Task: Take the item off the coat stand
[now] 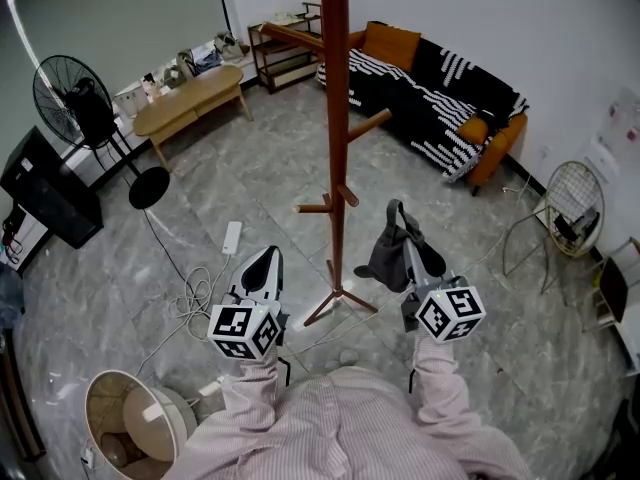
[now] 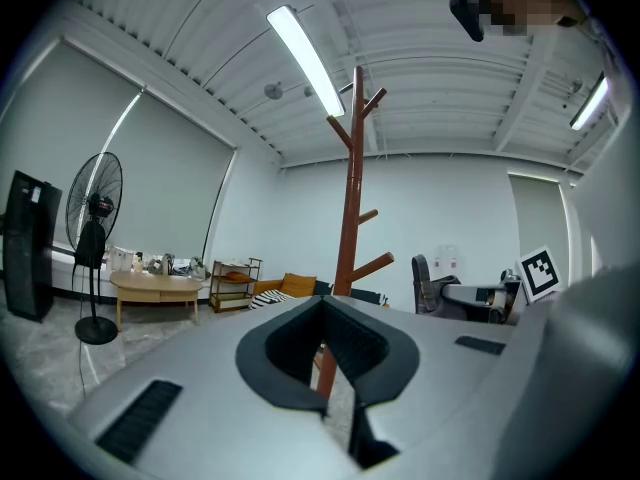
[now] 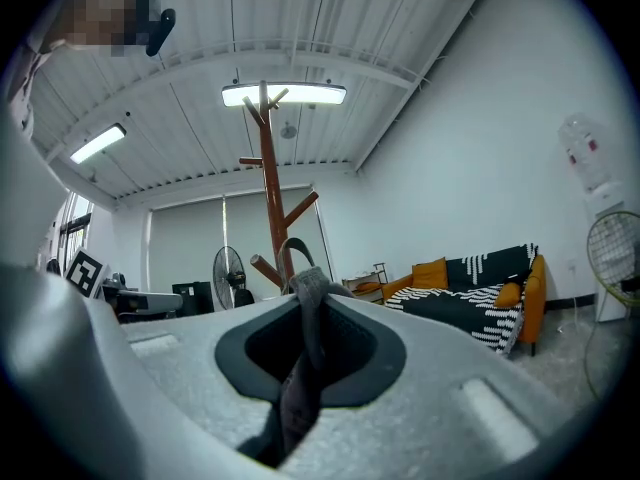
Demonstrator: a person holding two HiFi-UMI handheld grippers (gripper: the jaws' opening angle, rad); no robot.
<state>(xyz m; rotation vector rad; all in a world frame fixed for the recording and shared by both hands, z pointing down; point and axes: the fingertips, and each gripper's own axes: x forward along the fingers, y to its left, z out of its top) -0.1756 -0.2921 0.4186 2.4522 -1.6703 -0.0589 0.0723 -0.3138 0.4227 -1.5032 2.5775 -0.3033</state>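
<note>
A wooden coat stand rises mid-room, its pegs jutting left and right at several heights. A grey bag hangs just right of its pole. Open grey floor surrounds it. Cables trail near left; a fan and low table stand far left, a sofa far right.

Living room — striped-throw sofa, coffee table, standing fan

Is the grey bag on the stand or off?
Off. The grey fabric bag hangs pinched in the right hand-held gripper, on no peg of the brown wooden coat stand.
</note>
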